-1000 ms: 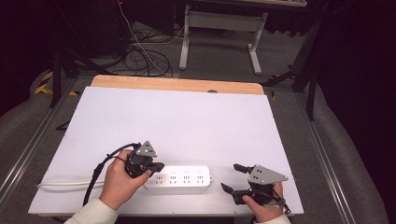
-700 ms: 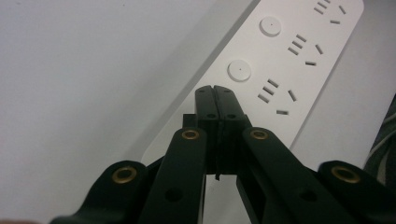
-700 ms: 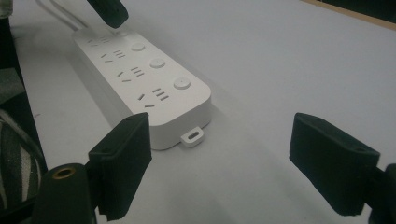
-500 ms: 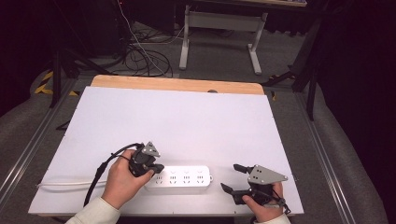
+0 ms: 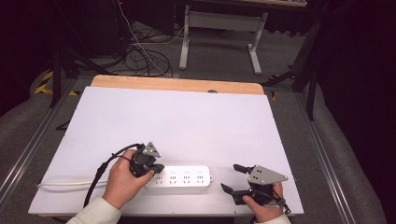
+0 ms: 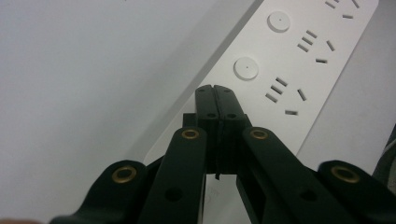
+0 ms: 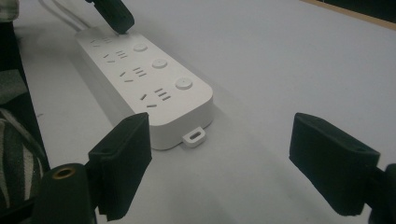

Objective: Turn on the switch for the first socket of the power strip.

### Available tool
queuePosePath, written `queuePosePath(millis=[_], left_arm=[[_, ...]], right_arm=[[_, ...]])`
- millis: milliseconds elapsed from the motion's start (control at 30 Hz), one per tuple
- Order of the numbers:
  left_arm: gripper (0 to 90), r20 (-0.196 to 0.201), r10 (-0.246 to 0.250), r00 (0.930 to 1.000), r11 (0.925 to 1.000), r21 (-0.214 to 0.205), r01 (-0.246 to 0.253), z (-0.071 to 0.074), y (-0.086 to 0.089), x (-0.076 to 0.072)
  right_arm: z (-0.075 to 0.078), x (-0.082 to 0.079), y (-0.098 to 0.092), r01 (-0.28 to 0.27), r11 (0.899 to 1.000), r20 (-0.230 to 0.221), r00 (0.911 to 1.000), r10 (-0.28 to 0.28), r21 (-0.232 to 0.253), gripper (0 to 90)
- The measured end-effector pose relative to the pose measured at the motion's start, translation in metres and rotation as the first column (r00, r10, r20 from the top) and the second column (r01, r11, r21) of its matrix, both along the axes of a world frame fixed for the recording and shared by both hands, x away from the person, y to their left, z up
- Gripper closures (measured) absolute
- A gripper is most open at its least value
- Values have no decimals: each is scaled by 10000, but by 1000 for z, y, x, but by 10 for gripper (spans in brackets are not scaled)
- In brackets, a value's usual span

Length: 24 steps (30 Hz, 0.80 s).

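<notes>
White board covers the bench point(image 5: 187, 116), with dark floor and cables behind it. From the high view, the power strip point(image 5: 180, 178) lies near the front edge, wide free space beyond it. The left tongs point(image 5: 156, 169) rest on its left end; the right tongs point(image 5: 231, 179) stand apart at its right. In the left gripper view, the left tongs point(image 6: 216, 91) are closed together on the strip's top, holding nothing. In the right gripper view, the right tongs point(image 7: 240, 154) are wide open and empty. No writing is readable.

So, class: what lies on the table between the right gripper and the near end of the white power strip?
Nothing: a bare stretch of white table separates the open right gripper from the power strip, as the right gripper view shows.
</notes>
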<state>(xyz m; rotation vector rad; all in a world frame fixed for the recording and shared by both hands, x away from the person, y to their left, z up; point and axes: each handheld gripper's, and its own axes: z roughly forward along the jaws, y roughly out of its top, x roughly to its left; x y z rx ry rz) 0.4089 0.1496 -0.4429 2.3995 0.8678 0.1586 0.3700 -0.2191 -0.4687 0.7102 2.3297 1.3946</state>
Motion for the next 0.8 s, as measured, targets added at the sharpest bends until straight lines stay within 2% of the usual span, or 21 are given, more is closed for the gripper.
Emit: queuePosePath(millis=[800], left_arm=[[900,228,-51,9997,9999,121,48,-3,-1,-2]], right_arm=[[0,-1,1,-61,10000,-40,10000,61,-56,211]])
